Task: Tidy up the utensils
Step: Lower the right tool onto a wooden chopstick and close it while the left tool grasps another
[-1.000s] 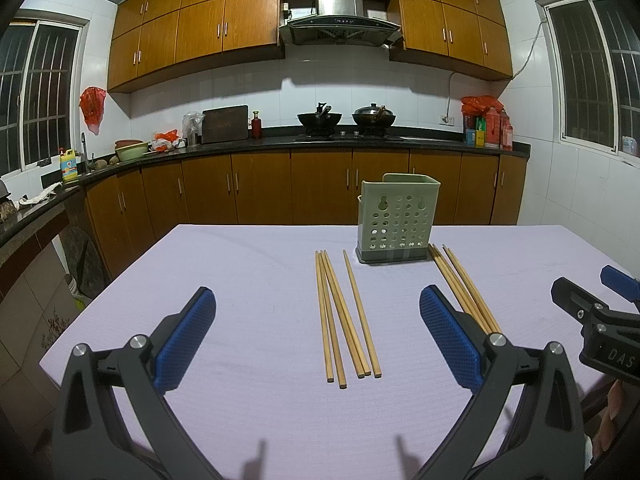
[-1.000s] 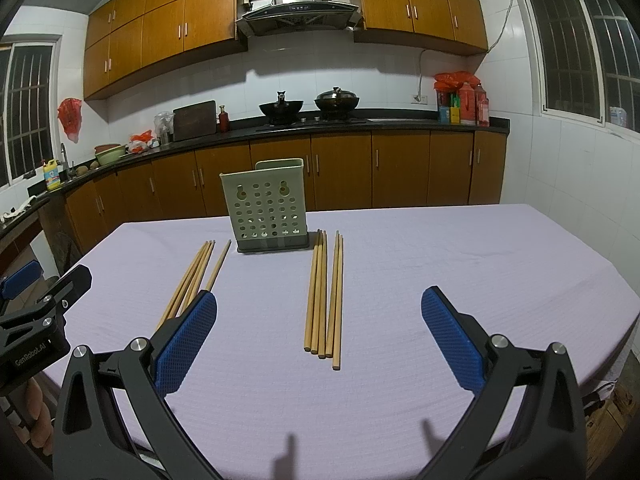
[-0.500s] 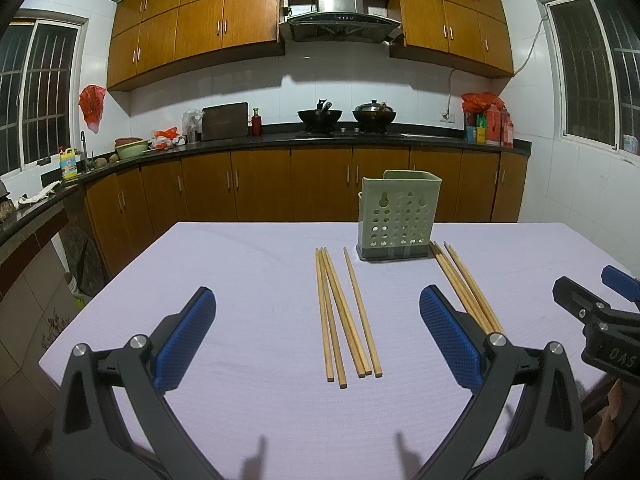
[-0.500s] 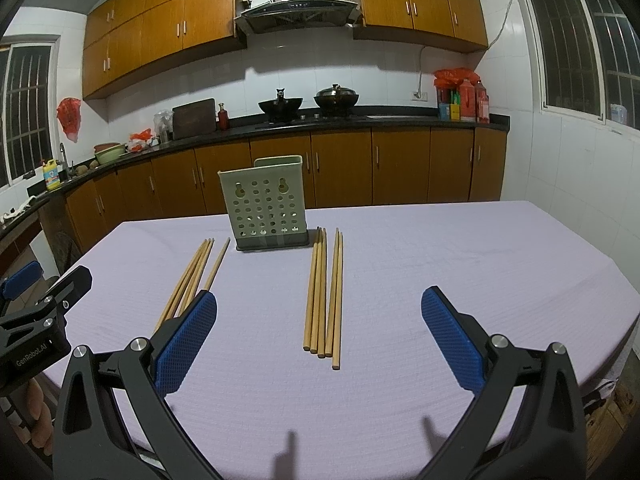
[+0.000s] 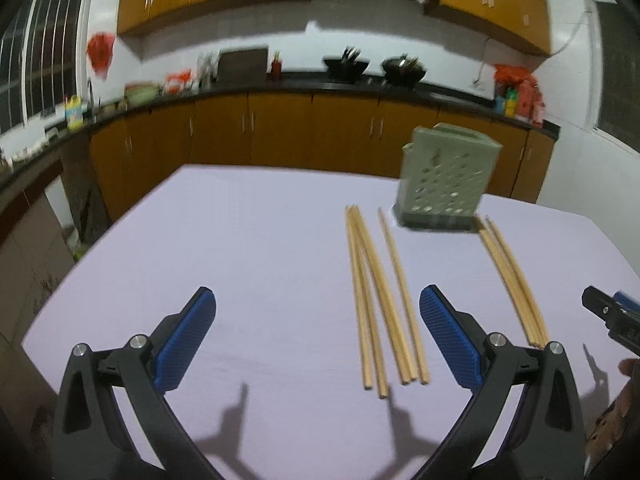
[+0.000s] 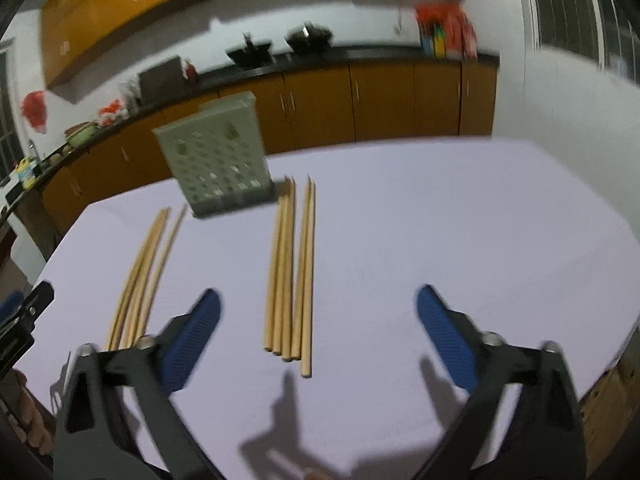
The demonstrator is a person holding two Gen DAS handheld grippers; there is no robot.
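Two bundles of wooden chopsticks lie on the lilac tablecloth in front of a grey-green perforated utensil holder [image 5: 444, 184] [image 6: 216, 160]. My left gripper [image 5: 318, 340] is open above the cloth, tilted down; the left bundle [image 5: 380, 300] has its near ends just inside the right pad [image 5: 448, 340]. My right gripper [image 6: 318, 340] hovers over the right bundle [image 6: 292, 272], whose near ends lie on the cloth in the gap. Its jaws are closing and the pads touch nothing. Each view also shows the other bundle [image 5: 512, 280] [image 6: 144, 276].
The other gripper's tip shows at each view's edge: the right gripper's tip [image 5: 608, 316] and the left gripper's tip [image 6: 24, 316]. The table's edge [image 6: 624, 344] drops off close on the right. Kitchen cabinets and a counter with woks stand behind the table.
Both grippers have moved forward and tipped down toward the table, each rolling a little. The chopsticks now lie closer under the fingers. The right jaws stand slightly narrower.
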